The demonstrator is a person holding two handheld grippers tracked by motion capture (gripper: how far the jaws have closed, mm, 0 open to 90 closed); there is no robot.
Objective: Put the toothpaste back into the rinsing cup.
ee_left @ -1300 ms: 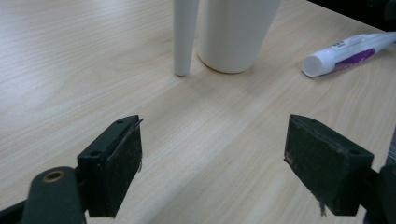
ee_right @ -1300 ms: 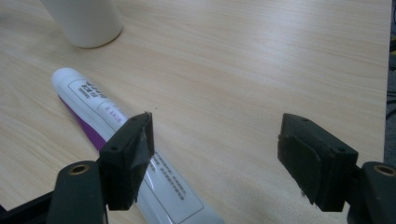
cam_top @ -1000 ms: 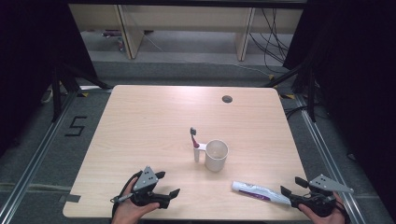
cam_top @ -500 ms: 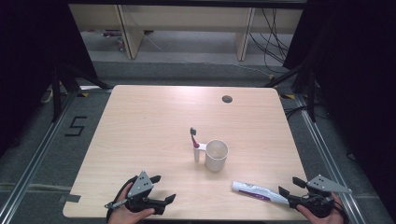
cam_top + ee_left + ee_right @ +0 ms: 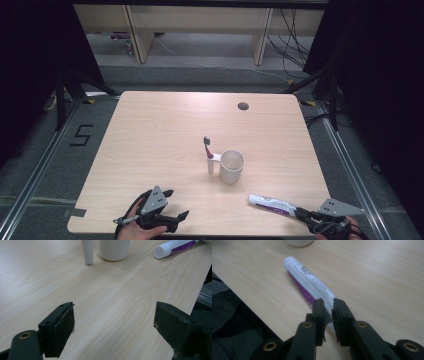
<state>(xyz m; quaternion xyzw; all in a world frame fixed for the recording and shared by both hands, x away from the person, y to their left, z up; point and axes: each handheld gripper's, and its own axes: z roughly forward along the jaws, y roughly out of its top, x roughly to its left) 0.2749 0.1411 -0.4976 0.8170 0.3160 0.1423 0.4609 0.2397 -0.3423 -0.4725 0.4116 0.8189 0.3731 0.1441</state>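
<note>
My right claw [image 5: 327, 305] has just closed, clamped on the toothpaste tube's [image 5: 310, 281] flat tail; my left claw [image 5: 113, 322] gapes over bare table [image 5: 120, 290]; the high view adds the toothbrush [image 5: 207, 148] beside the cup [image 5: 232, 166].

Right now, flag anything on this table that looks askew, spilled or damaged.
Nothing spilled or damaged. The toothpaste tube lies flat near the table's front edge, its flat tail pinched in the right hand-held gripper. The toothbrush leans tilted beside the upright cup.
</note>
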